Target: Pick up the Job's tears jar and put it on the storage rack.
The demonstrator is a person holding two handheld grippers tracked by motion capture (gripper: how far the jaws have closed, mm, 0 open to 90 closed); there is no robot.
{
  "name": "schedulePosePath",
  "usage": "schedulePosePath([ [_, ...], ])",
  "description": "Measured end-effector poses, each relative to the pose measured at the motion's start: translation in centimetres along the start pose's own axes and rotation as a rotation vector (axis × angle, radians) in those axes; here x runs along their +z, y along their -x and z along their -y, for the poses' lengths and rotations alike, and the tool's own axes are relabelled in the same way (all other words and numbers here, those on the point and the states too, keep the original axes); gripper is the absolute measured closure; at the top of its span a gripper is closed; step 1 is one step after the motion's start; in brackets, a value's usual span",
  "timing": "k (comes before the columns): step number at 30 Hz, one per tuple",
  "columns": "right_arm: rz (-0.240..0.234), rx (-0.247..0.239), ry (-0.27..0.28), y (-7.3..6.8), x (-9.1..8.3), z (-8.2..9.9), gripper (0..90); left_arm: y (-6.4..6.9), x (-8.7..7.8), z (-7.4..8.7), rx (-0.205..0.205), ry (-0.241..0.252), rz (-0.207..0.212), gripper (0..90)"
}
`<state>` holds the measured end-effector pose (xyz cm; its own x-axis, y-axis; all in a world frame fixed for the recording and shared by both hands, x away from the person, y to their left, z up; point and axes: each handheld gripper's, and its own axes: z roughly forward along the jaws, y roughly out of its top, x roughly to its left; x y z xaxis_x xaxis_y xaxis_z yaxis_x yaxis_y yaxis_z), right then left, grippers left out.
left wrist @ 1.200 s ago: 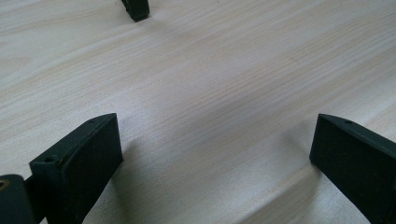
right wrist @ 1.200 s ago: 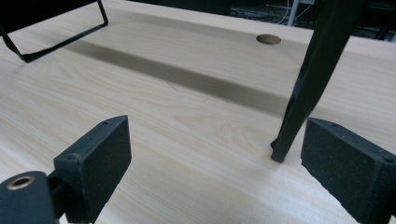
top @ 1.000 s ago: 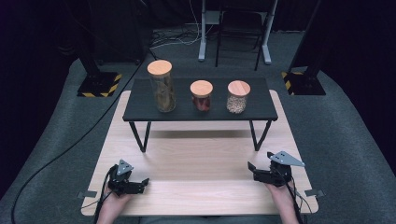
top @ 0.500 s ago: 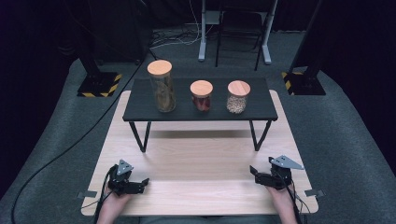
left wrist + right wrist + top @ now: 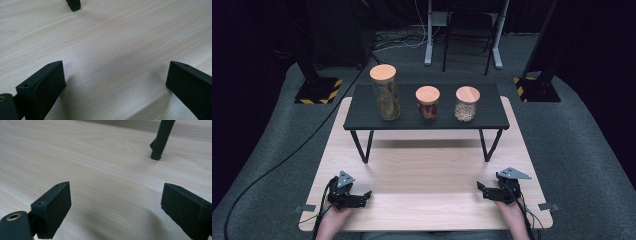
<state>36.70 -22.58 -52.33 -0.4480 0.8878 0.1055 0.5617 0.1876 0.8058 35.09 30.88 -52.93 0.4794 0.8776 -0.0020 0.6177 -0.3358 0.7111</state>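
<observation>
At the near left corner of the pale wooden table (image 5: 427, 170), the left gripper (image 5: 362, 196) rests low on the boards with its jaws spread wide and nothing between them; its own view shows bare wood grain in the gap, which reads as a waiting pose rather than a grasp. Ahead of it and well apart stands a black shelf (image 5: 422, 122) on slim legs, and on that shelf, farthest to the left gripper's side, a tall jar (image 5: 385, 92) with a wooden lid. Further right come a short jar with reddish contents (image 5: 428, 102) and a short jar with pale grains (image 5: 467, 104), both cork-topped and standing upright in a row, probably lined up so each can be reached from the front. At the near right corner the right gripper (image 5: 482, 190) likewise lies low, jaws wide apart and empty, one shelf leg (image 5: 161, 140) ahead of it. No label, brand or writing can be read on any jar or gripper.
</observation>
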Motion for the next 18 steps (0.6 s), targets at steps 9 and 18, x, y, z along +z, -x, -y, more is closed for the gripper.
schedulePosePath([
  [9,-0.002,-0.003,-0.070,-0.36,0.57,-0.12,8.4,0.01,-0.01,0.01,-0.001,0.000,0.000,2.0],
  [18,0.026,-0.030,-0.106,-0.79,0.69,-0.05,8.6,-0.02,0.01,-0.01,0.003,0.000,0.002,1.9],
])
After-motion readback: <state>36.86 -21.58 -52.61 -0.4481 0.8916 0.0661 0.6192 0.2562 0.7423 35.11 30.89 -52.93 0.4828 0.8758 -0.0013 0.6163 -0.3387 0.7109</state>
